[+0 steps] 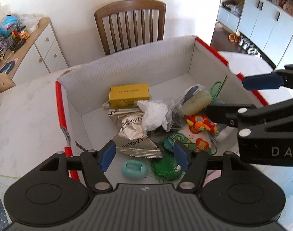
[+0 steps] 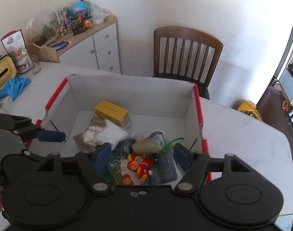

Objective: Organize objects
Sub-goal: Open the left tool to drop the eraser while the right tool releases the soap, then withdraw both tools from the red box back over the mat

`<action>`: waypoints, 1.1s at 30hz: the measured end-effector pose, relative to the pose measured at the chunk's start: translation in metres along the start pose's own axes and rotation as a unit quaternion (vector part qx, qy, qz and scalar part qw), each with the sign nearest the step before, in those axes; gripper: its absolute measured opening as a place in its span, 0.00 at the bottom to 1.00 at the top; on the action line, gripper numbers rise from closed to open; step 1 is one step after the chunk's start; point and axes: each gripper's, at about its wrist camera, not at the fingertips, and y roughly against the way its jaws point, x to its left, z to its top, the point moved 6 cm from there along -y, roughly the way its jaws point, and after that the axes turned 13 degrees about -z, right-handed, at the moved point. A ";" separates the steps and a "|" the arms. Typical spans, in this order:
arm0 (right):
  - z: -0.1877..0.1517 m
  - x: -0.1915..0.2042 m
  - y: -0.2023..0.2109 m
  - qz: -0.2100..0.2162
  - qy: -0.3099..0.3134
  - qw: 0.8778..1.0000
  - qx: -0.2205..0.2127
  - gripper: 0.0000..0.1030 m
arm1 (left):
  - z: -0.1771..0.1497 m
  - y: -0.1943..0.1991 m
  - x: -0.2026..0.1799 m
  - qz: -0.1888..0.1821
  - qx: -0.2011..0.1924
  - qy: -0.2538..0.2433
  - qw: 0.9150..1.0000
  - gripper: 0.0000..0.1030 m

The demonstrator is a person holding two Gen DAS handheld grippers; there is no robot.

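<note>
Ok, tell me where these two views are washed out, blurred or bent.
Left wrist view: the doorway glare bleaches the wall, and the teal case looks soft. Right wrist view: more even light, the box rim bows from fisheye, and the corners go black.

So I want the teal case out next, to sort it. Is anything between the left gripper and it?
Nothing visible blocks it. The teal case lies bare on the box floor just below the open left gripper. The green tinsel lies beside it, and the silver foil packet lies just beyond.
</note>
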 end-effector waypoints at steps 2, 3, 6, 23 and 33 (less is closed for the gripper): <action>0.001 -0.001 0.009 0.003 -0.003 1.000 -0.005 0.71 | 0.001 0.008 -0.002 -0.001 -0.009 0.000 1.000 0.65; 0.001 -0.002 0.013 0.004 -0.004 1.000 -0.008 0.71 | 0.001 0.012 -0.003 -0.002 -0.014 -0.001 1.000 0.65; 0.003 -0.003 0.029 0.010 -0.007 1.000 -0.020 0.74 | 0.003 0.026 -0.007 -0.003 -0.028 -0.001 1.000 0.67; -0.007 -0.019 0.109 0.047 -0.017 0.996 -0.075 0.84 | -0.011 0.087 -0.028 -0.010 -0.081 0.021 0.996 0.80; -0.020 -0.031 0.151 0.057 -0.009 0.993 -0.107 0.99 | -0.028 0.115 -0.042 -0.009 -0.104 0.021 0.994 0.83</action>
